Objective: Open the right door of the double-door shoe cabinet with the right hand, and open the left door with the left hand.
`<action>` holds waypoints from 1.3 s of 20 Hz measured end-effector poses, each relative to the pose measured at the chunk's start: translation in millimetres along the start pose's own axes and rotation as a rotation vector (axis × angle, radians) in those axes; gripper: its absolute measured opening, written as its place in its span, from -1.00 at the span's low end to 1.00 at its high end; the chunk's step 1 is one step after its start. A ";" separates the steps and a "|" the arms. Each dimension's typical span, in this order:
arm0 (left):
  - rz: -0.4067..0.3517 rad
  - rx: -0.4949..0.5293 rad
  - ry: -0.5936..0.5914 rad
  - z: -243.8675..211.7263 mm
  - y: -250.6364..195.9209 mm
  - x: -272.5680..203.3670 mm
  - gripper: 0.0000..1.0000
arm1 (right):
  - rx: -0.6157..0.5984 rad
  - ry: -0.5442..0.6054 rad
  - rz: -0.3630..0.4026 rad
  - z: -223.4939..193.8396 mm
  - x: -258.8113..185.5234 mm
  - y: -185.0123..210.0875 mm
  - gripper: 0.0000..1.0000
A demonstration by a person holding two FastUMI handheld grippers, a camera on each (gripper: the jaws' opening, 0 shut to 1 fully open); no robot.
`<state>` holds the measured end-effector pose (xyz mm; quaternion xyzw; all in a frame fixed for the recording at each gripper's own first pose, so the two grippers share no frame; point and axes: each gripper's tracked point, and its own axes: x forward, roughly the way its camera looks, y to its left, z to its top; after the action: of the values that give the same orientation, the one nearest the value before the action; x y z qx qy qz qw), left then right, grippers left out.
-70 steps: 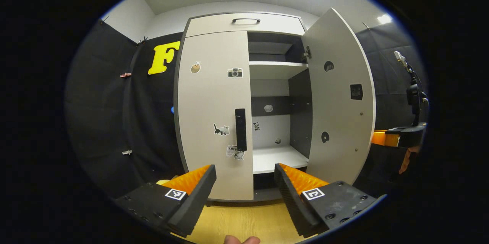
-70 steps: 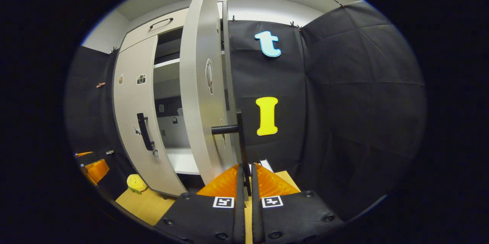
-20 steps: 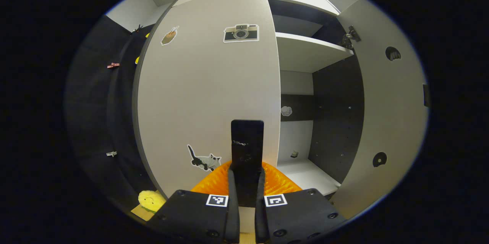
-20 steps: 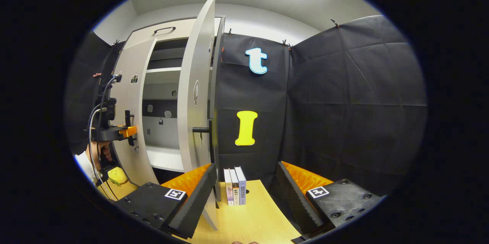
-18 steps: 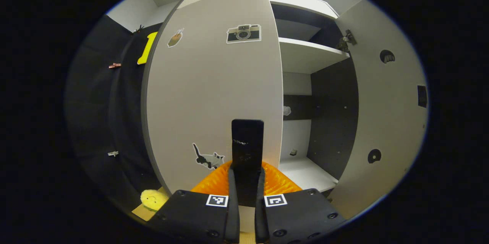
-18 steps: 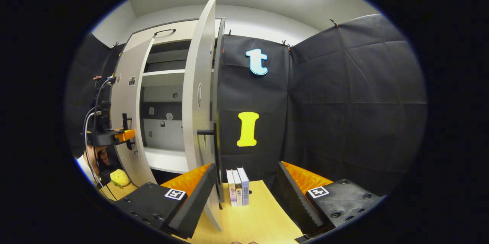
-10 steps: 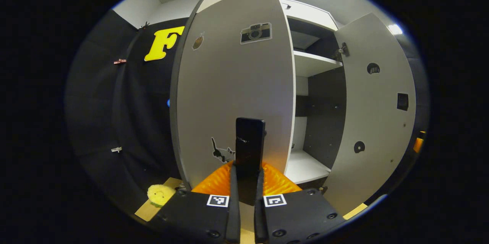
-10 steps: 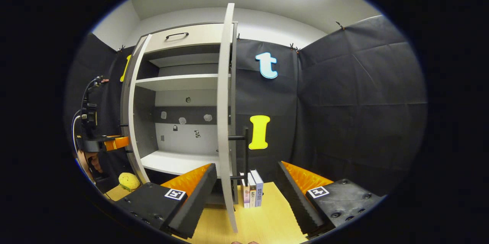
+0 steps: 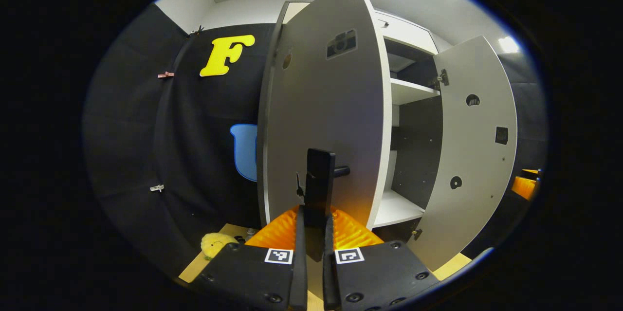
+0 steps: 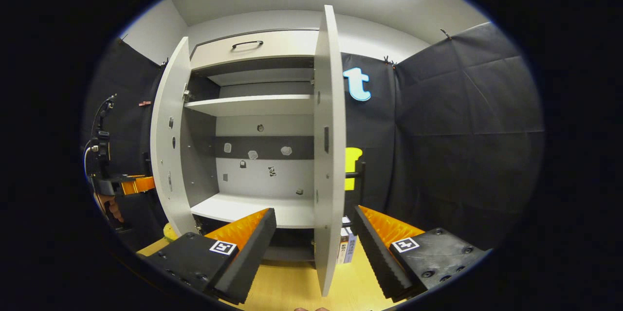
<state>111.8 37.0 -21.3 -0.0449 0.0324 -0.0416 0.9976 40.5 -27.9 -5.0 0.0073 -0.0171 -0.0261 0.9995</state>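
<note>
The grey shoe cabinet (image 10: 253, 50) stands with both doors swung out. In the left gripper view my left gripper (image 9: 311, 218) is shut on the black bar handle (image 9: 319, 184) of the left door (image 9: 321, 106), which stands far open. The right door (image 9: 477, 145) stands open at the right of that view. In the right gripper view my right gripper (image 10: 314, 233) is open and holds nothing; the right door's edge (image 10: 328, 155) rises between its fingers, and its handle (image 10: 360, 177) pokes out behind. The left door (image 10: 165, 140) and the left gripper (image 10: 134, 184), held by a hand, show at the far left.
Bare white shelves (image 10: 253, 104) show inside the cabinet. A few books (image 10: 346, 247) stand on the wooden floor (image 10: 287, 286) behind the right door. A yellow plush toy (image 9: 214, 244) lies on the floor by the left door's foot.
The left door has swung much farther open, pulled by my shut left gripper. The right gripper's camera has swung left, so the open right door's edge now stands between its open fingers.
</note>
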 end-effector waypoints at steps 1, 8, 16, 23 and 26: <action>-0.001 0.003 -0.001 0.5 1.2 -0.5 -0.65 | -0.008 -0.003 0.008 0.7 0.4 5.4 0.99; -0.010 -0.002 -0.009 0.1 10.4 -6.9 -0.67 | -0.018 0.004 0.037 -4.5 0.1 30.2 0.98; -0.003 -0.027 -0.025 2.0 23.8 -10.6 -0.70 | -0.011 0.015 0.048 -9.3 6.0 44.6 0.99; 0.027 -0.031 -0.063 9.7 45.2 -7.4 -0.90 | -0.009 0.034 0.060 -17.1 10.1 56.9 0.99; -0.005 -0.013 -0.070 10.1 47.7 -6.1 -0.90 | -0.004 0.040 0.065 -18.3 12.3 60.6 0.99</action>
<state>110.2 85.7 -15.3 -0.0528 -0.0023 -0.0422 0.9977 56.5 32.3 -21.9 0.0055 0.0027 0.0067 1.0000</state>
